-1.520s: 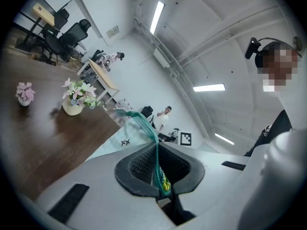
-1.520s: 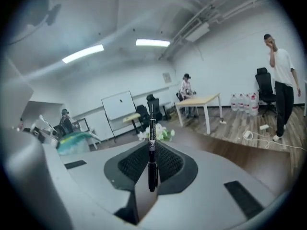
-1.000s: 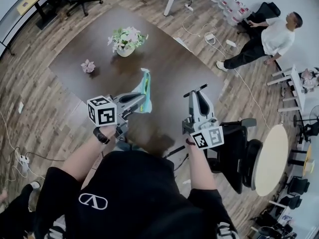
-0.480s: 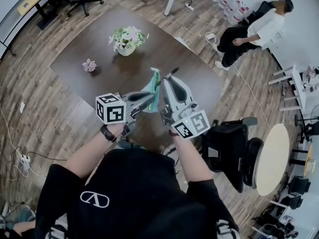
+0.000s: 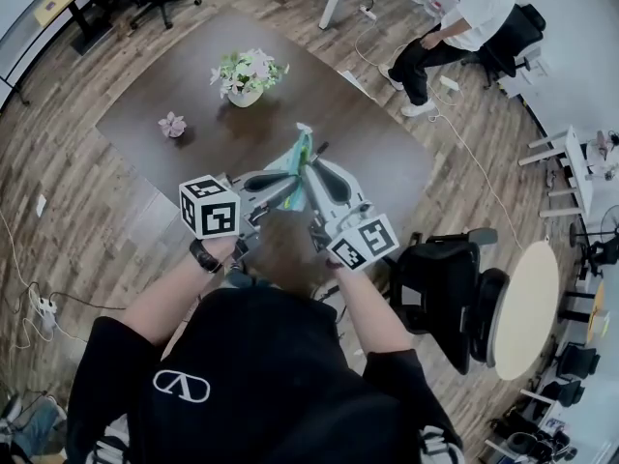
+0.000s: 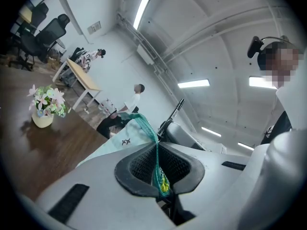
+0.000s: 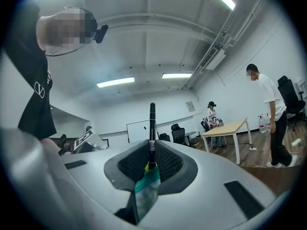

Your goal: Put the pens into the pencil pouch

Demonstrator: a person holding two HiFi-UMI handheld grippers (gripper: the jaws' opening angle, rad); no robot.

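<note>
Table [image 5: 334,124] of dark wood below, with a flower pot [image 5: 245,77] toward the far-left edge and a small pink ornament [image 5: 172,126] near the left corner; no loose pens seen on it. Left gripper [image 6: 159,169]: pinched fully closed on the mesh rim of the pencil pouch [image 6: 127,138], nothing else in it. Right gripper [image 7: 151,164]: closed on a black pen [image 7: 152,123], gripped low on the barrel, most of the length standing out past the tips. Both held up over the table's near edge, tips almost meeting. Pouch off the table altogether, hanging in the air from the left pinch, a fold of it right at the right gripper's tips. Step in hand, as judged: lining the pen up with the pouch mouth, insertion not yet done. Next move, probably: find the opening, feed the pen in end-first, only then let go; calls for a steady left hold and a gaping mouth, awkward with one pinch on a limp rim. Pouch itself: pale mint fabric, teal mesh edging, a spot of yellow at the pinch, small dark mark on the side; soft, folded flat, opening not plainly seen. Pen: slim, black; capped or not, cannot tell.
</note>
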